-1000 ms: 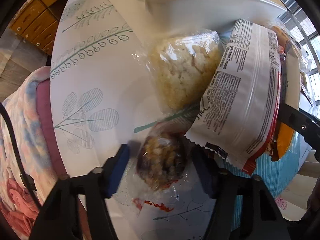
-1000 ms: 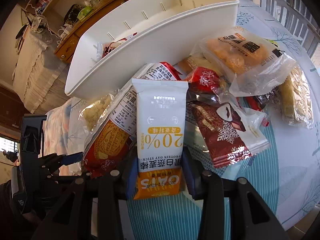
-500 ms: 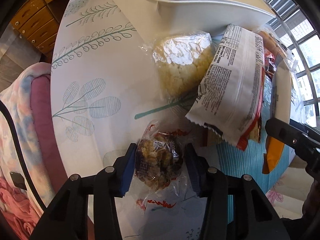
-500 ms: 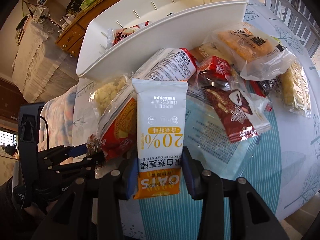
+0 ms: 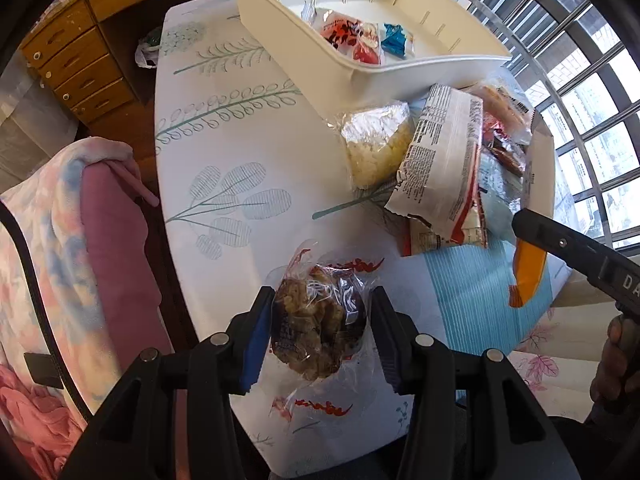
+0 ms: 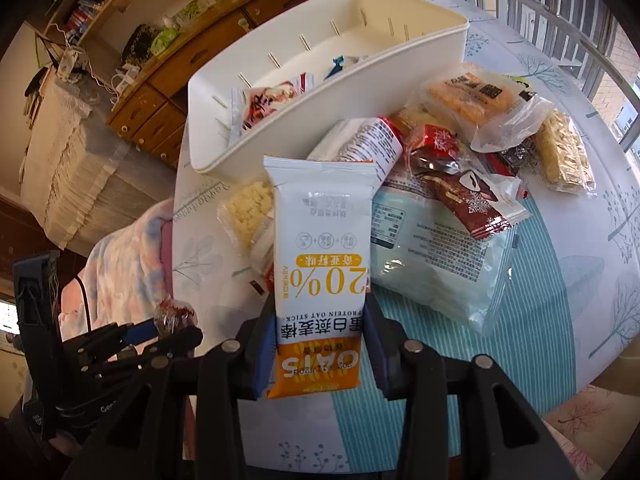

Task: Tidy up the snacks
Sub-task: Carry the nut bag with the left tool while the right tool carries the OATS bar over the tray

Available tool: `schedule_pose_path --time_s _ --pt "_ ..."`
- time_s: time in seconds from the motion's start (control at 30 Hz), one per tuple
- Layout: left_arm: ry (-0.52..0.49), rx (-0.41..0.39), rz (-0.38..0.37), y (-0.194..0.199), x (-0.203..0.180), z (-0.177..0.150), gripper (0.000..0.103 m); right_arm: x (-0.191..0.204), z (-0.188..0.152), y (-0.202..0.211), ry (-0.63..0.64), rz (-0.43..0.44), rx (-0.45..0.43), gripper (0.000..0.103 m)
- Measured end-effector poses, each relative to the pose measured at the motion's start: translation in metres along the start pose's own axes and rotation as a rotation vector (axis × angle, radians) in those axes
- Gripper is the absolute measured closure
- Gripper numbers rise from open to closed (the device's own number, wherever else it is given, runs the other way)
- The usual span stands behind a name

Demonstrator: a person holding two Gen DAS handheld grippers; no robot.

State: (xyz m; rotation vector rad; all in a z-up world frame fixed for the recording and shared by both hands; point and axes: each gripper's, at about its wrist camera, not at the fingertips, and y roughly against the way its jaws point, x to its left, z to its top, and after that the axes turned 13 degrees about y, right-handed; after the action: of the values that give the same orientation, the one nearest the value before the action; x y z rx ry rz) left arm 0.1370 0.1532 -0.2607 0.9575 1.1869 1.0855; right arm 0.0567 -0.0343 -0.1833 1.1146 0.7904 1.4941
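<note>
Carrying: left gripper (image 5: 318, 334) jaws clamping nut cake (image 5: 316, 326), right gripper (image 6: 318, 354) jaws gripping oat bar (image 6: 320, 276); next, dropping both into bin (image 6: 400, 80) ahead.

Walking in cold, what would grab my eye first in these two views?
Probably the tall white and orange oat bar packet clamped upright in the right gripper, filling the middle of its view. Next, the dark nutty snack in clear wrap pinched in the left gripper above the leaf-patterned table. Behind both, a heap of bright snack packets lies beside a long white bin holding only a few.
</note>
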Motion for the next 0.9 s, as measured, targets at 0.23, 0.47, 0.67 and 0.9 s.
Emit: schedule_pose_path --time_s 0.23,0.47,0.67,0.9 --pt "0.006 -0.043 -0.095 0.042 -0.010 0.010 0.057 0.012 0.014 0.019 -0.009 -0.002 -0.063 0.063" --pt "0.012 -0.112 -0.165 0.078 -0.026 0.031 0.057 0.017 0.042 0.038 0.013 0.010 -0.117 0.063" --pt "0.022 -0.187 -0.197 0.103 -0.046 0.057 0.057 0.020 0.073 0.049 0.061 0.028 -0.154 0.063" --pt "0.061 -0.270 -0.217 0.121 -0.067 0.092 0.057 0.014 0.116 0.057 0.121 0.048 -0.199 0.063"
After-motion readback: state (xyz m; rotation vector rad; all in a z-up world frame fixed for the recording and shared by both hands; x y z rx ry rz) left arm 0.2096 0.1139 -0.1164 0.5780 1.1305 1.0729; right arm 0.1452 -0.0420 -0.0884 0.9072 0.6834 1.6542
